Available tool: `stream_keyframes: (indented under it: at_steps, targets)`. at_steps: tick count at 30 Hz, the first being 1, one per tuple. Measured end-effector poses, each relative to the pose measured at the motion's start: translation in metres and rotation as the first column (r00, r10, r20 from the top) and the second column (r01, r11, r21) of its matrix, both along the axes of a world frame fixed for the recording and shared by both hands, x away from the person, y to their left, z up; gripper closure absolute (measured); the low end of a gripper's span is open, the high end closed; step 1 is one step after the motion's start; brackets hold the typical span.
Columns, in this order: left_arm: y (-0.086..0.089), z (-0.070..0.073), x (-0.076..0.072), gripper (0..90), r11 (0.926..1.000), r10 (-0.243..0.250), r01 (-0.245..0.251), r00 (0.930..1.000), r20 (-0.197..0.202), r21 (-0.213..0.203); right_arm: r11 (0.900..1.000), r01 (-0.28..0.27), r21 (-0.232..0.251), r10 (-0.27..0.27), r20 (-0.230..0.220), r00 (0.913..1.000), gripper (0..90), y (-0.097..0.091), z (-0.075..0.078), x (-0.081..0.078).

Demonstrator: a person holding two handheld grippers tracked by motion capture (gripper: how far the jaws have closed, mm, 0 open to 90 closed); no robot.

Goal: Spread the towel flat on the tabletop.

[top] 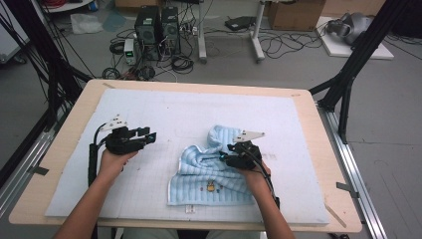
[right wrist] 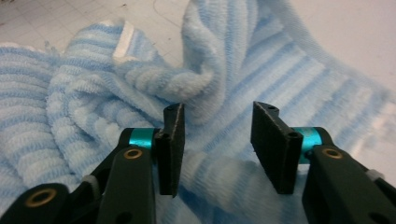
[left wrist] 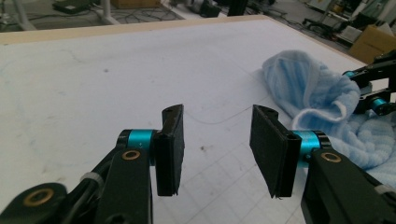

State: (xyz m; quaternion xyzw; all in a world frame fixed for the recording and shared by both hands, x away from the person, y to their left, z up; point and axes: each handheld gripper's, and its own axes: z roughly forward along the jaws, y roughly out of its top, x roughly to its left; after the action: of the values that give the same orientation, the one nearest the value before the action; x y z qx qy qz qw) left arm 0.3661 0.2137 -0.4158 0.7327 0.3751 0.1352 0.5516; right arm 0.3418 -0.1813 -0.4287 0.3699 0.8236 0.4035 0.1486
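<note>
A light blue striped towel lies crumpled on the white gridded mat, right of centre, with one end bunched up toward the back. My right gripper hovers over the towel's middle, pointing left. In the right gripper view its jaws stand apart over the folds, and the pads press on nothing. My left gripper is over bare mat to the towel's left, pointing right. It is open with nothing between its pads. The left gripper view has the towel and the right gripper farther off.
The mat covers most of a wooden table. Black frame legs stand at the table's right and left sides. Computer towers, cables and a cardboard box sit on the floor beyond the far edge.
</note>
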Motion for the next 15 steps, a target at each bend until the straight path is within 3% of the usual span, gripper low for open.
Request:
stream_keyframes:
  at_steps: [6,9,12,15]
  targets:
    - [-0.028,0.000,0.009,55.0,0.9963,-0.085,0.085,0.9964,-0.001,0.005,0.9980,0.037,0.050,-0.039,0.041,0.9984,50.9,-0.025,0.006,-0.011]
    - [-0.041,0.001,0.014,48.7,0.9948,-0.101,0.101,0.9948,0.013,-0.014,0.9976,0.062,0.028,-0.064,0.057,0.9963,48.6,-0.038,0.009,-0.015]
    - [-0.058,0.000,0.020,42.9,0.9905,-0.138,0.137,0.9905,-0.004,-0.008,0.9947,0.102,0.005,-0.103,0.081,0.9914,42.8,-0.050,0.010,-0.018]
    - [-0.077,0.000,0.024,42.0,0.9815,-0.191,0.191,0.9815,0.004,0.003,0.9883,0.152,0.014,-0.152,0.092,0.9841,36.8,-0.061,0.011,-0.019]
